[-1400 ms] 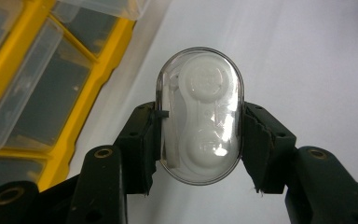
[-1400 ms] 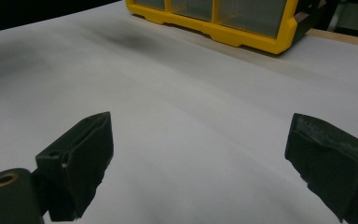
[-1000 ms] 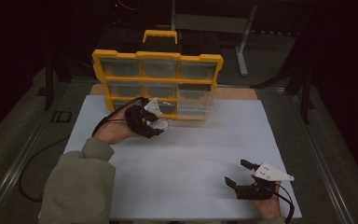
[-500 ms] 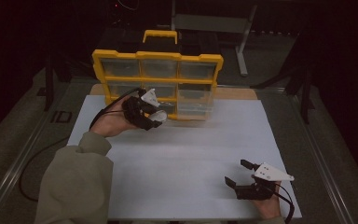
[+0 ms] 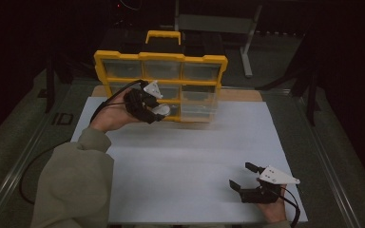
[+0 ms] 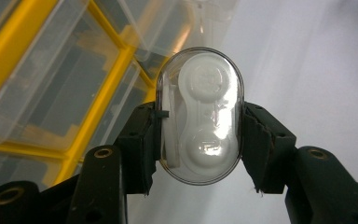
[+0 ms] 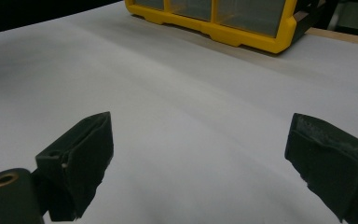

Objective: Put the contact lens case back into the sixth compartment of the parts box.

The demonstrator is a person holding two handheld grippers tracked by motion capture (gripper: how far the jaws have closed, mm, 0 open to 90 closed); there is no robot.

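My left gripper (image 5: 158,110) is shut on a small clear oval case (image 6: 200,114) with a white contact-lens holder inside; the pads press on its two long sides. In the high view this case (image 5: 160,109) hangs in front of the middle drawers of a yellow organizer (image 5: 161,58) with clear drawers that stands upright at the back of the table. The left gripper view has those drawers (image 6: 51,88) close by on its left. Low at the front right of the white table top, my right gripper (image 5: 241,176) stands open with nothing between its jaws (image 7: 200,163).
A white sheet (image 5: 185,161) covers the table, with a strip of bare wood (image 5: 242,95) behind it. The organizer's yellow base (image 7: 242,35) lies far ahead in the right gripper view. Metal rails (image 5: 332,156) run along both table sides. A cable (image 5: 33,166) trails off left.
My left hand has carried the oval case up and toward the organizer's front. The right gripper has kept still.
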